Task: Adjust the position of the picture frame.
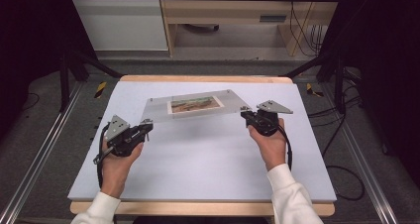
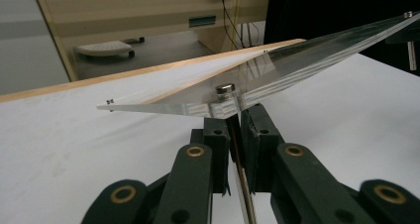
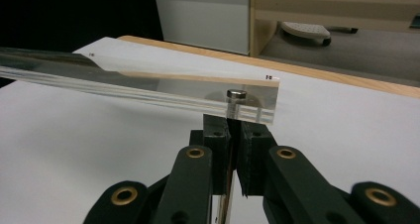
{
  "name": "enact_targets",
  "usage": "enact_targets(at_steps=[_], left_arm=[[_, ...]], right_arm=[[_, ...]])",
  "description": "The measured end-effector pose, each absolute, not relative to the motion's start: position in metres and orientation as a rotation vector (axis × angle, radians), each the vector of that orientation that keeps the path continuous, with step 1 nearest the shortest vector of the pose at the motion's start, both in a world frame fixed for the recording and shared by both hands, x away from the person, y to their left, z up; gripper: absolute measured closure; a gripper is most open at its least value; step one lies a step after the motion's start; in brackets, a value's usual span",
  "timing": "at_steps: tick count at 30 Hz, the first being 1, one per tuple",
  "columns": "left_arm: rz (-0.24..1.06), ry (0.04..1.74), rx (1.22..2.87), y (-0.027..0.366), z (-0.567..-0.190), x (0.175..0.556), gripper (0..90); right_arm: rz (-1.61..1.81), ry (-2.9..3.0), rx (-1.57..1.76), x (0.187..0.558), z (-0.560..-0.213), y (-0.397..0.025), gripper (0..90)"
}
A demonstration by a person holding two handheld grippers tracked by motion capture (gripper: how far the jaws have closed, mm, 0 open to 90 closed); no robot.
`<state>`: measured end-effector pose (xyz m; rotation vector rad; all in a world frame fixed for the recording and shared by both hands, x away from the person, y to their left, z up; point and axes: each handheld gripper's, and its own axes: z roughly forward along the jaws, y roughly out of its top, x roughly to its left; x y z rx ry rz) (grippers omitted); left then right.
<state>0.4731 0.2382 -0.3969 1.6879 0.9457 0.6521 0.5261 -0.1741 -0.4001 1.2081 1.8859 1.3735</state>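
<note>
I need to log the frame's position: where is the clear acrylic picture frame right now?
In the high view the acrylic frame is held above the middle of the white table mat, towards its far side, between the left claw and the right claw, each clamping a near corner.

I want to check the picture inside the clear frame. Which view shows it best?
The high view: the picture faces the camera inside the acrylic frame. Both gripper views catch the frame edge-on, so the picture can't be read.

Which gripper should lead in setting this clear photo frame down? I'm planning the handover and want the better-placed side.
Neither clearly, though I'd lean left. The left gripper and right gripper each clamp a near corner of the acrylic frame, held above the white mat. The left corner sits nearer the person, seemingly lower.
</note>
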Motion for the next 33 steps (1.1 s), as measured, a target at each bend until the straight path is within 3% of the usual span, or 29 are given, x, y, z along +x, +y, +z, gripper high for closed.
enact_targets(at_steps=[16,33], left_arm=[[0.604,0.848,1.752,0.193,-0.4,0.507,81.1],[0.564,0.856,1.793,0.194,-0.428,0.509,81.1]], right_arm=[[1.32,1.772,1.311,0.507,-0.413,-0.224,84.1],[1.275,1.754,1.34,0.486,-0.434,-0.221,83.9]])
